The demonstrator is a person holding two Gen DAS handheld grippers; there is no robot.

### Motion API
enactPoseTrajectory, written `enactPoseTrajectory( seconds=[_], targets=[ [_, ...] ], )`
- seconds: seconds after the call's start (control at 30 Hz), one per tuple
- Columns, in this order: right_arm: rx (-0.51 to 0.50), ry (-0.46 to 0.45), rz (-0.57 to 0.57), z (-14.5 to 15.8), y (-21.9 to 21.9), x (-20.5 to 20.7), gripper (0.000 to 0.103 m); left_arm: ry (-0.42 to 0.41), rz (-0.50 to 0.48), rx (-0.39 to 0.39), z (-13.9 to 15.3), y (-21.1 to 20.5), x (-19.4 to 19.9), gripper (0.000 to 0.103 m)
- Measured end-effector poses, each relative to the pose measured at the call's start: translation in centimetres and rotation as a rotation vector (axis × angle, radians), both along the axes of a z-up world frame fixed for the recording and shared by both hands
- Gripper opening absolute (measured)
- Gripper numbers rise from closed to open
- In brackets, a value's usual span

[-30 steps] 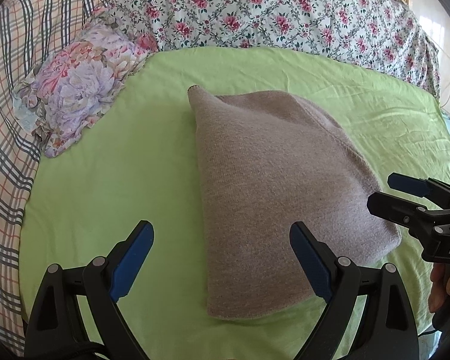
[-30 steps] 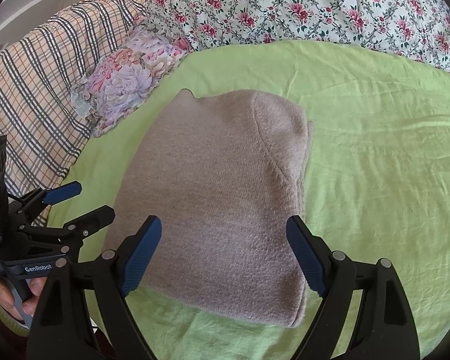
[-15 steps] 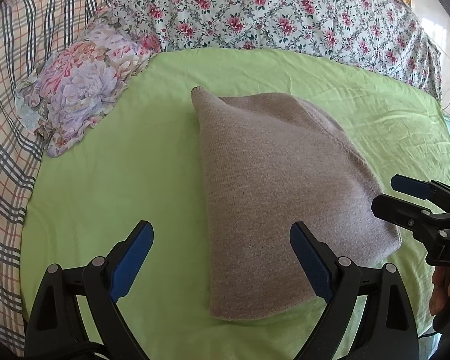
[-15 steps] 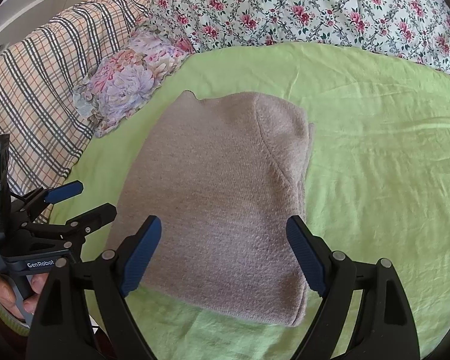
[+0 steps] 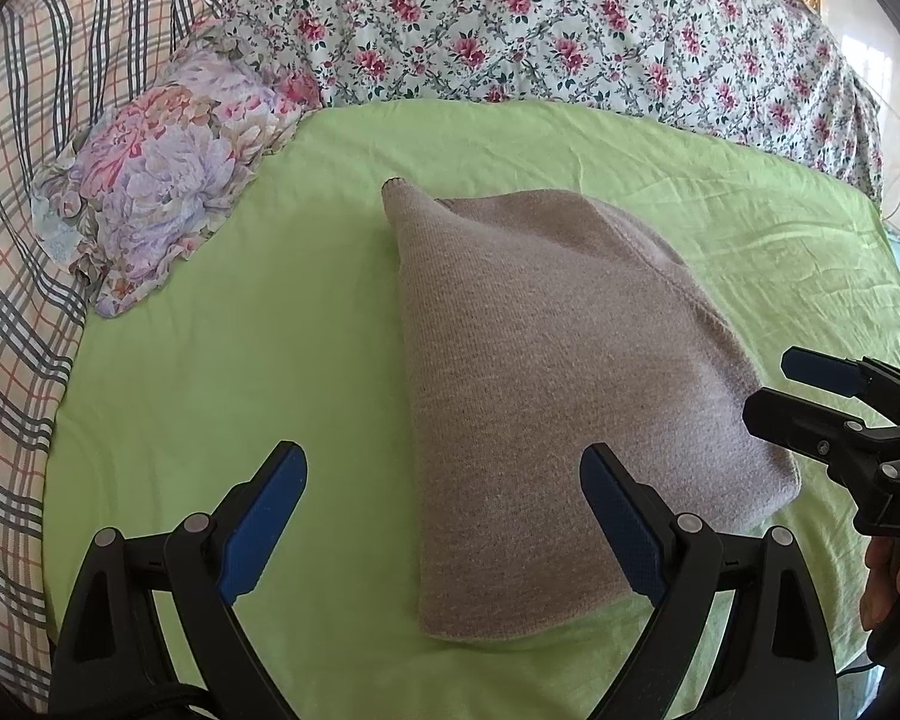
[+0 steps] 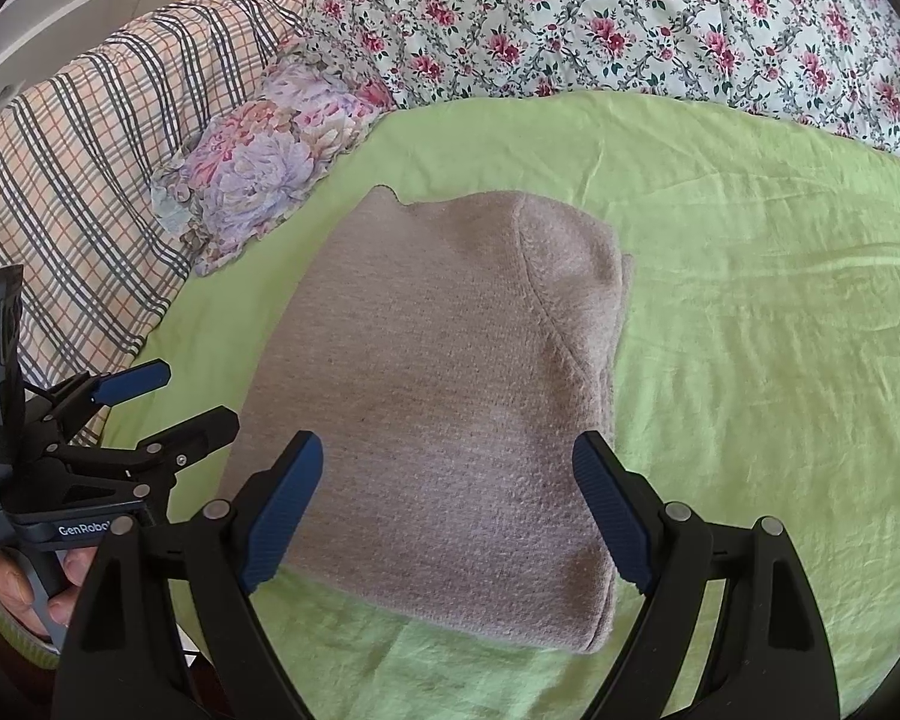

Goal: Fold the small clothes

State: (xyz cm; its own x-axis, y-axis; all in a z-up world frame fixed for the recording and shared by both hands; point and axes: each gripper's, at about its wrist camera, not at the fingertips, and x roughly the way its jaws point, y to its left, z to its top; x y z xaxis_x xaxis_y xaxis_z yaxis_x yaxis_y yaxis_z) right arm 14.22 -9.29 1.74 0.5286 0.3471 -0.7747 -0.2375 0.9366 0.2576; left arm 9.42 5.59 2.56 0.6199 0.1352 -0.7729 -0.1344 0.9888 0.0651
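Taupe knit garment [image 5: 546, 372] folded | floral pillow [image 5: 168, 174] beside | both fingers released

sweater [image 5: 546, 372] on sheet [image 5: 210, 372] | pillow [image 5: 162, 168] behind-left | quilt [image 5: 540, 24] behind

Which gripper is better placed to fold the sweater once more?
Probably the right gripper: its open fingers already straddle the sweater. The left gripper, also open, hangs mostly over the green sheet by the sweater's left edge.
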Motion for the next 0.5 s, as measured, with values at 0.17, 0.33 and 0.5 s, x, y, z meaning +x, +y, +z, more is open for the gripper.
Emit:
enactPoseTrajectory(
  seconds=[0.17, 0.33, 0.5],
  targets=[
    [0.002, -0.001, 0.003, 0.13, -0.13, 0.08, 0.086, -0.003, 0.0, 0.003, 0.18, 0.05, 0.07, 0.093],
    [0.001, -0.003, 0.002, 0.19, -0.07, 0.09, 0.086, -0.003, 0.002, 0.004, 0.22, 0.06, 0.14, 0.093],
    [0.001, -0.003, 0.001, 0.24, -0.11, 0.16, 0.086, 0.0, -0.001, 0.005, 0.18, 0.17, 0.34, 0.093]
  ],
)
